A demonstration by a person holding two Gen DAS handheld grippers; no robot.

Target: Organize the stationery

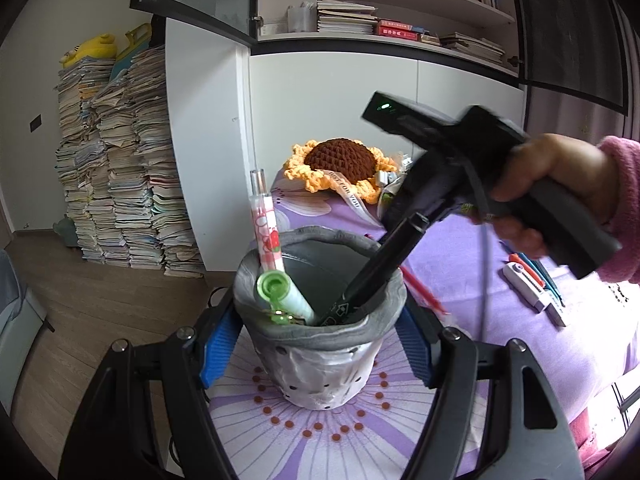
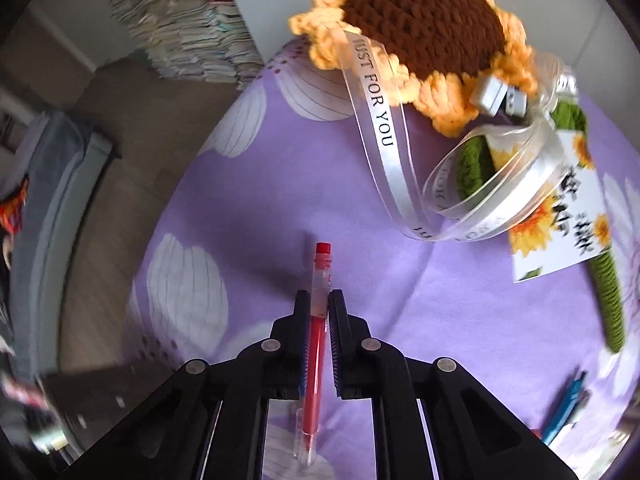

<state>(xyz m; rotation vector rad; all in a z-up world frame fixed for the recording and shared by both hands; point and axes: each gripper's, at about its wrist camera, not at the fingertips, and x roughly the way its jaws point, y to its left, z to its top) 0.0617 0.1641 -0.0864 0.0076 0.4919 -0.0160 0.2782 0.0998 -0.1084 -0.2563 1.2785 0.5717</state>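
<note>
- Pen holder (image 1: 320, 344) interior mostly hidden; lower ends of the pens inside not visible.
- Right gripper (image 1: 430, 224) in left wrist view is motion-blurred, its fingertips hard to make out behind the black marker (image 1: 376, 268).
- Items at the right edge of the table, white utility knife (image 1: 532, 288) and blue pens (image 2: 568, 408), blurred and partly cut off.
- Surface: purple floral tablecloth (image 2: 280, 184); crochet sunflower (image 2: 420, 28) with "JUST FOR YOU" ribbon (image 2: 378, 112) and a card (image 2: 560, 216) lies at the far side.
- Room: wood floor, tall paper stacks (image 1: 120, 160) by the wall, bookshelf (image 1: 400, 8) above white cabinets.
- Left gripper (image 1: 320, 356): blue-padded fingers (image 1: 218, 344) on both sides of the grey pen holder, clamping it; holder stands upright on the cloth, holding a pink pen (image 1: 266, 232), a green-capped pen (image 1: 280, 292) and the black marker.
- Right gripper (image 2: 319, 308): jaws nearly together, pinching a red gel pen (image 2: 316, 344) along its barrel, above the tablecloth; a hand (image 1: 560, 188) in a pink sleeve holds the handle.
</note>
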